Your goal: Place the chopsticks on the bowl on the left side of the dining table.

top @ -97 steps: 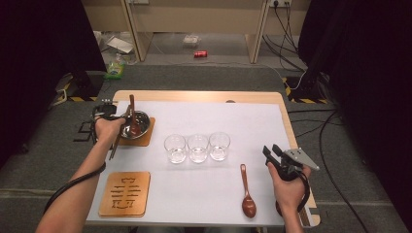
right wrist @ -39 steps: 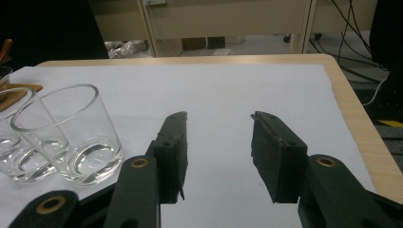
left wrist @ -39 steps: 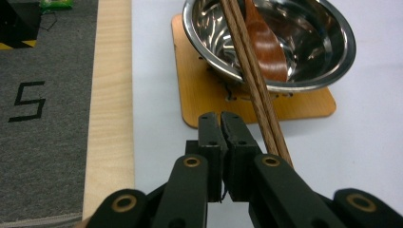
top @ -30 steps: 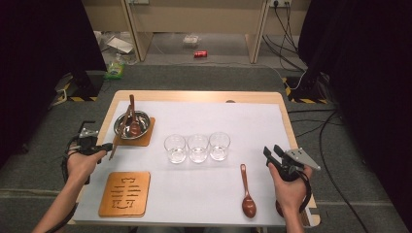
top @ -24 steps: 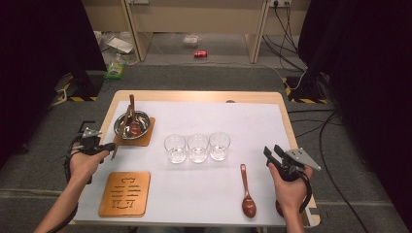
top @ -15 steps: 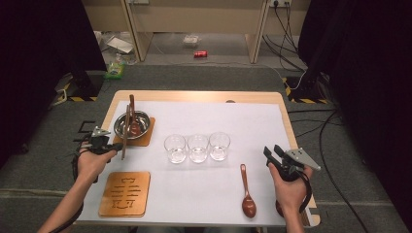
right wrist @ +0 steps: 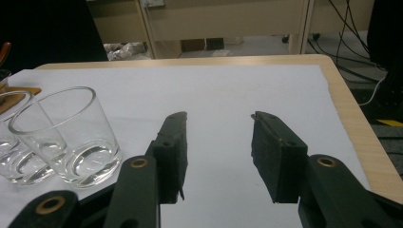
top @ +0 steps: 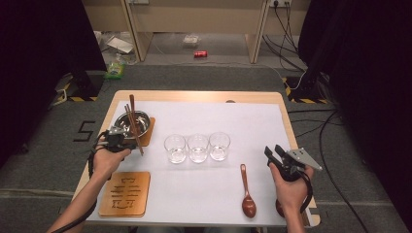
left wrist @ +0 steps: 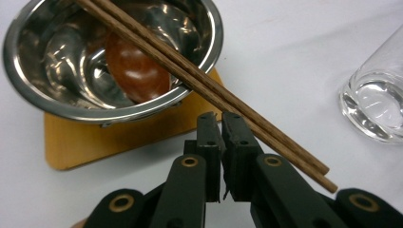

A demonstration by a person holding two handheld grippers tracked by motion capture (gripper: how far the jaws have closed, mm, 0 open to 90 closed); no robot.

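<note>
Number 5 (top: pixel 85 131) marked on floor

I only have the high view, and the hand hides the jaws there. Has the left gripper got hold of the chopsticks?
Observer: No. In the left gripper view, the left gripper is shut on nothing. The chopsticks run past its tip, outside the jaws.
Operator: What's in the bowl?
Observer: A reddish-brown spoon lies in the steel bowl, under the chopsticks, which rest on its rim.
Operator: And the right gripper?
Observer: The right gripper is open, with nothing between its jaws.
</note>
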